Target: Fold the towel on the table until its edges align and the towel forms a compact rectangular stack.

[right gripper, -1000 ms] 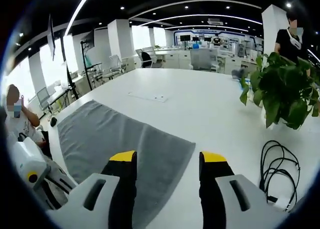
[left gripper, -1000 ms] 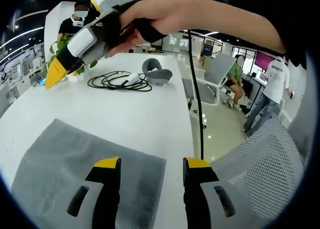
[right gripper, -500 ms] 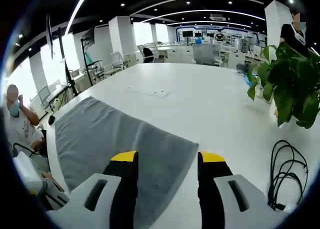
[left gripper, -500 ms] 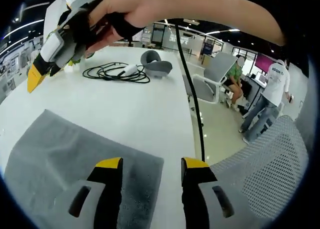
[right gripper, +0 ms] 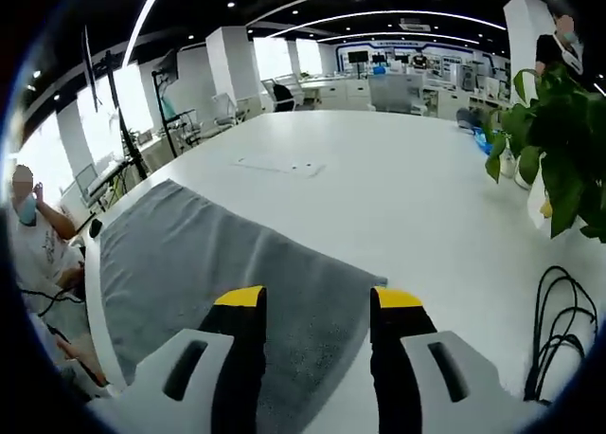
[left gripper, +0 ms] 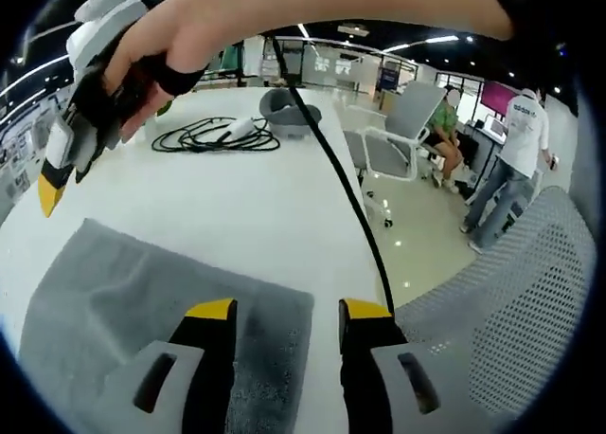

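Note:
A grey towel [left gripper: 123, 301] lies flat on the white table [left gripper: 237, 197], one corner near the table's edge. My left gripper [left gripper: 287, 311] is open just above that corner, its left jaw over the cloth and its right jaw past it. My right gripper [left gripper: 49, 189], held in a hand [left gripper: 170, 36], hangs over the far side of the towel with its yellow tip pointing down. In the right gripper view the towel [right gripper: 208, 263] spreads out ahead, and the right gripper [right gripper: 319, 298] is open above its near edge, holding nothing.
A coiled black cable [left gripper: 213, 135] and a grey headset-like object [left gripper: 289, 107] lie farther along the table. A potted plant [right gripper: 559, 140] and a flat sheet [right gripper: 275, 164] are also on it. A mesh chair [left gripper: 511, 301] stands beside the table edge, with people [left gripper: 511, 169] beyond.
The right gripper has come down and nearer to the towel's far side. The left gripper has stayed over the near corner. Both remain open.

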